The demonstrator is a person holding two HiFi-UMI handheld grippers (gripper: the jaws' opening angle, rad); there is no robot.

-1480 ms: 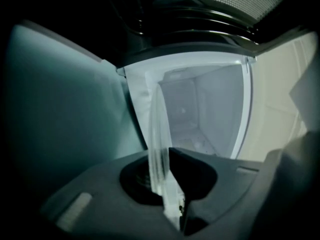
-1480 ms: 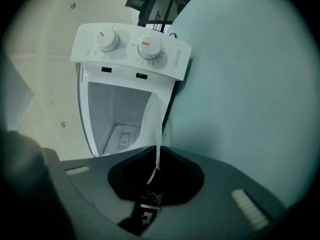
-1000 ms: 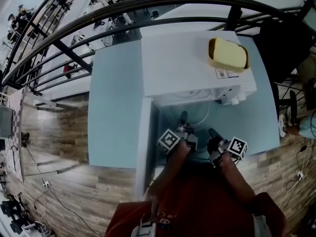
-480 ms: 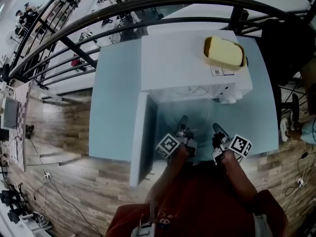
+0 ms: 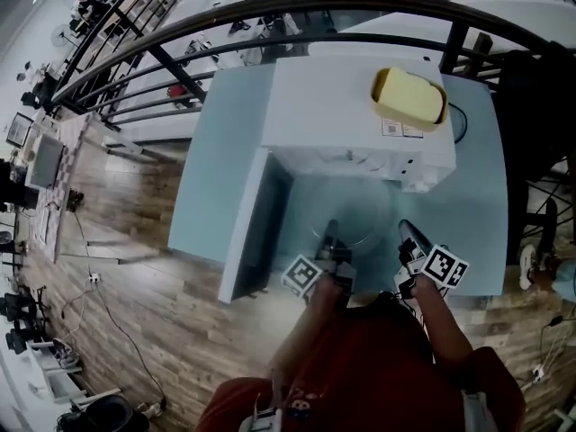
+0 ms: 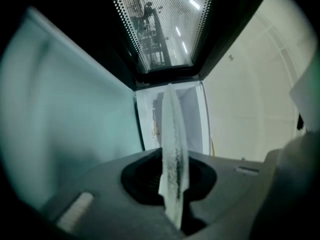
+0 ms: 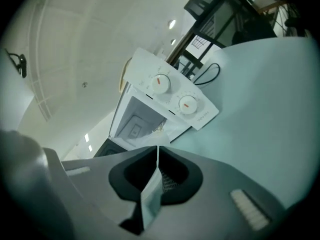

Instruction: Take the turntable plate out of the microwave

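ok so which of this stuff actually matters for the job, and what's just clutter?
For the job:
- plate, glass, already out in front of the opening
- microwave
- door, swung open

Just lying about:
- yellow object on top of the microwave
- black cable behind it
- table
- railing

You see a white microwave [image 5: 351, 120] with orange-marked dials [image 7: 160, 84], a clear plate [image 6: 173, 144], a yellow box [image 5: 409, 95], a pale blue desk [image 5: 211, 187], brown wood-grain floor [image 5: 171, 331] and black-and-white cubes [image 5: 306, 275].
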